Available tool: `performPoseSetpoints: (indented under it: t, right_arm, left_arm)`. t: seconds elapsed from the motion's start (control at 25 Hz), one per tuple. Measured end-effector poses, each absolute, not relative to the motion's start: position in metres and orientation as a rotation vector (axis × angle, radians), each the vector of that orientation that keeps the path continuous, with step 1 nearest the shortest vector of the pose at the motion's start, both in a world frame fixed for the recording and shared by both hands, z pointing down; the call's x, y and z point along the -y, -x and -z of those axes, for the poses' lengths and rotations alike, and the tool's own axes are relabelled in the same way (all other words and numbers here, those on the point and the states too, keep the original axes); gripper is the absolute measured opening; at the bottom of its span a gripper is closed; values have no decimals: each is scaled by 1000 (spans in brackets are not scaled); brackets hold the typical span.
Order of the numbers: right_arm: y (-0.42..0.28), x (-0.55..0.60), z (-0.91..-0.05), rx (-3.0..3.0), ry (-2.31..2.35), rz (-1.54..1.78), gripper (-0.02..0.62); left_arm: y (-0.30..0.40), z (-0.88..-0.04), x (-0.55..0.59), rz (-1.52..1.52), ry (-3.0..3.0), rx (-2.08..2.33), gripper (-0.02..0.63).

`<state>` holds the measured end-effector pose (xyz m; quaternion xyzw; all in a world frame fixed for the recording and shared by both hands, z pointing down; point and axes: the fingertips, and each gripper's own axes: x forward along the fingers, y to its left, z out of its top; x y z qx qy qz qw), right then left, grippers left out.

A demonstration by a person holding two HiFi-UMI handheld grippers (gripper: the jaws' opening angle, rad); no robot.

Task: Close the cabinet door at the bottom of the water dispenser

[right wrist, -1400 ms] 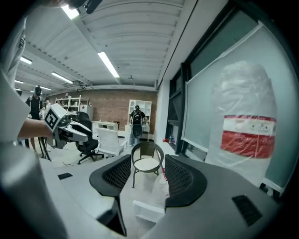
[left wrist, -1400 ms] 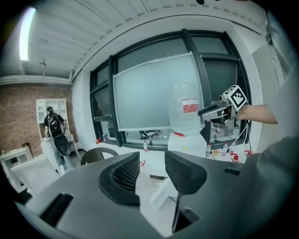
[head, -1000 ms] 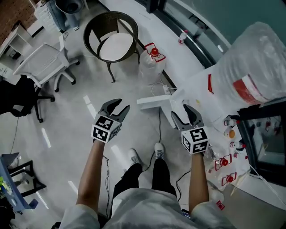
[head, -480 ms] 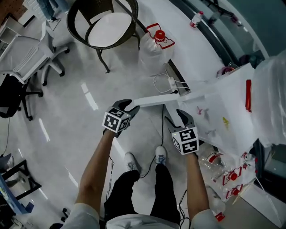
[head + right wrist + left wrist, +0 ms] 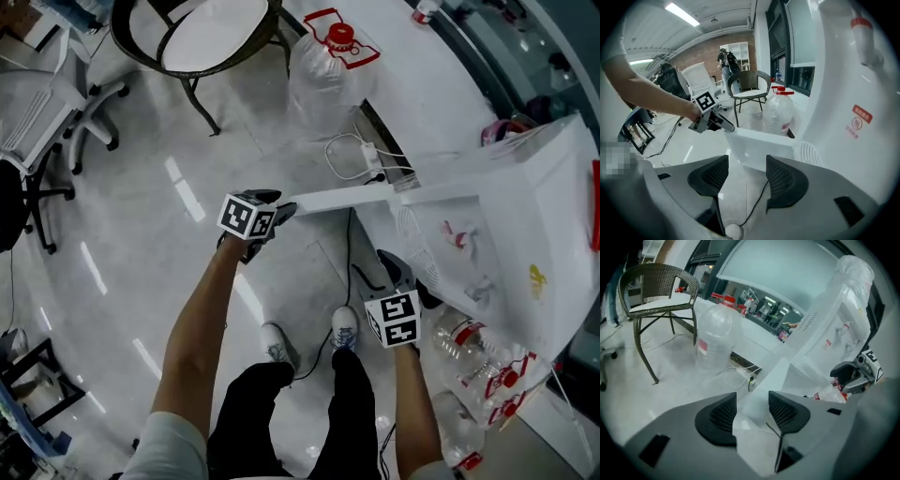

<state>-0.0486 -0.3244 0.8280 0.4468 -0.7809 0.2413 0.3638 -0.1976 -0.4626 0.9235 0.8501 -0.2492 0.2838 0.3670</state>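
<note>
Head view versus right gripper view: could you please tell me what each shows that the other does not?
Only the head view shows the power strip and the bottles on the floor. Only the right gripper view looks between the jaws of the right gripper, apart and empty. Both show the open cabinet door, the left gripper with jaws opening around its edge, and the wicker chair.

You have a pale, glossy floor (image 5: 131,244) under you. Your two shoes (image 5: 278,342) stand on it, with a black cable (image 5: 349,234) trailing down between them. Ahead of you sit a wicker chair (image 5: 202,33), a big water jug (image 5: 328,70) and a white power strip (image 5: 372,153). The water dispenser (image 5: 506,234) stands to your right, with empty bottles (image 5: 469,342) lying at its foot.
</note>
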Motion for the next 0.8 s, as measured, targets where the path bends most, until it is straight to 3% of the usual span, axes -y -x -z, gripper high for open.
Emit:
performPoseSetpoints:
  t: [0.52, 0.8]
  right_arm:
    - [40, 254, -818, 1980, -1271, -753, 272]
    - [20, 189, -823, 1967, -1295, -870, 273]
  left_arm:
    - [184, -927, 387, -522, -2069, 658, 213]
    - [156, -927, 320, -631, -2057, 682, 212]
